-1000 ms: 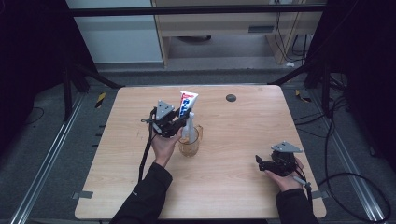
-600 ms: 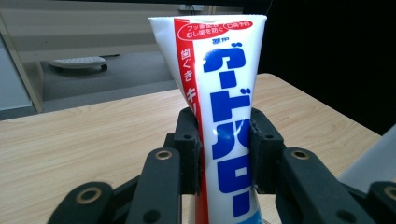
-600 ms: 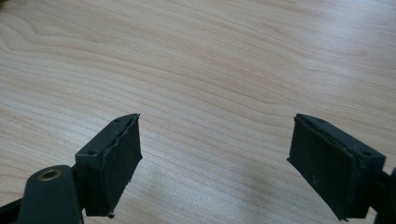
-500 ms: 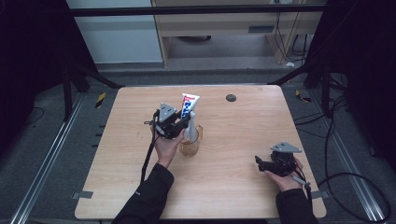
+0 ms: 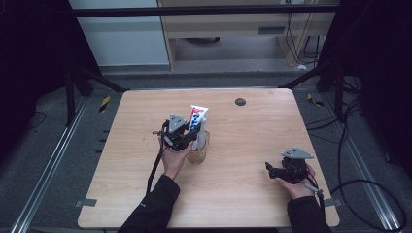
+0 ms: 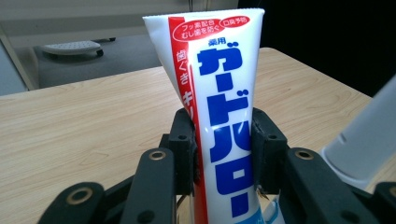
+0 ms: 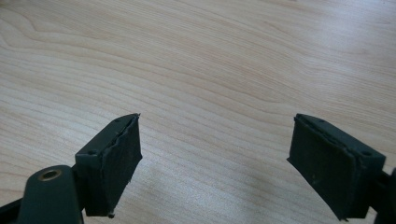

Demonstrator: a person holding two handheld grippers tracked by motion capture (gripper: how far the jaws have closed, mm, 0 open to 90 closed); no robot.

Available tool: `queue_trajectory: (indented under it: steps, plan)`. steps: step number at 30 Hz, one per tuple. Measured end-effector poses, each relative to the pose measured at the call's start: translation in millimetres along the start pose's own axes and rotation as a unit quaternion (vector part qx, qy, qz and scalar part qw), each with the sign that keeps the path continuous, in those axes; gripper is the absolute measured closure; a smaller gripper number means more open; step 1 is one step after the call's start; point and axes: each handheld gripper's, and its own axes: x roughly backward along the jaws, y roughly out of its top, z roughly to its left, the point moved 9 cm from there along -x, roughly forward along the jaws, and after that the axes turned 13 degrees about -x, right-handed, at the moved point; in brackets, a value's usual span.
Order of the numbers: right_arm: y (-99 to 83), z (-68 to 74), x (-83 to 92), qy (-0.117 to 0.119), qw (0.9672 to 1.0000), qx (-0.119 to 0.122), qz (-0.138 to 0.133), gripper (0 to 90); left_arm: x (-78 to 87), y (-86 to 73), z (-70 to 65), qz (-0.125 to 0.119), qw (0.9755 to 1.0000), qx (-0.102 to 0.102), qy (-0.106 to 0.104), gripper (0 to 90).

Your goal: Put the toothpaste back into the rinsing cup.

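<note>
Clasping toothpaste tube (image 6: 219, 116), left tongs (image 6: 223, 140)

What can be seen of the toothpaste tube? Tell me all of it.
The toothpaste tube is white soft plastic with a red stripe and blue Japanese lettering. It stands upright, crimped flat end up, its lower end inside a clear glass cup near the table's middle. The left gripper has its pads against both sides, jaws just easing open.
</note>
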Motion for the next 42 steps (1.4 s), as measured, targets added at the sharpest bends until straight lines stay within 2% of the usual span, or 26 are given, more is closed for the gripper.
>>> queue_trajectory:
  steps: [9,11,14,16,19,21,24,27,30,33,36,39,42]
  plan:
    - [-0.2,0.3,0.1,0.0,1.0,-0.001,0.001,16.8,5.5,-7.7,-0.9,0.029,0.9995,-0.007,-0.008,61.9]
    - [-0.3,0.3,0.2,0.0,1.0,-0.001,0.002,16.8,7.4,-8.0,-1.7,0.037,0.9991,-0.017,-0.011,59.7]
    - [-0.2,0.6,0.5,0.001,1.0,0.003,0.001,16.8,10.1,-14.5,-2.6,0.066,0.997,-0.039,-0.01,58.1]
    - [-0.1,0.5,0.6,0.0,1.0,0.004,0.001,16.8,11.5,-21.0,-1.6,0.076,0.9961,-0.044,-0.01,57.6]
    - [0.2,0.8,0.8,0.001,1.0,0.003,0.001,16.8,14.4,-22.8,-2.3,0.073,0.9964,-0.04,-0.018,56.4]
    - [0.1,0.8,0.5,0.0,1.0,0.003,0.001,16.8,15.9,-23.7,-4.9,0.079,0.995,-0.056,-0.022,54.0]
    - [0.0,1.1,0.7,0.001,1.0,0.005,0.001,16.8,19.3,-23.3,-6.7,0.078,0.9946,-0.064,-0.024,50.4]
    - [0.0,0.7,0.6,0.0,1.0,0.004,0.001,16.8,25.1,-22.6,-5.5,0.073,0.9954,-0.057,-0.028,45.9]
    - [0.0,0.8,0.6,0.0,1.0,0.004,0.001,16.8,33.6,-21.9,-3.9,0.072,0.9953,-0.059,-0.028,42.1]
    - [-0.1,1.3,1.7,-0.001,1.0,0.002,0.001,16.6,46.7,-21.7,-4.0,0.061,0.9958,-0.058,-0.035,40.9]
    - [0.3,0.6,3.1,-0.002,1.0,0.0,-0.001,16.4,63.0,-24.2,-3.3,0.057,0.9955,-0.066,-0.036,38.1]
    - [0.0,-0.2,3.4,-0.002,1.0,0.0,0.0,16.1,80.3,-28.6,0.4,0.045,0.9963,-0.064,-0.035,36.1]
    - [-0.6,0.2,3.8,-0.003,1.0,-0.002,0.002,15.7,92.4,-39.0,3.6,0.052,0.996,-0.061,-0.04,33.2]
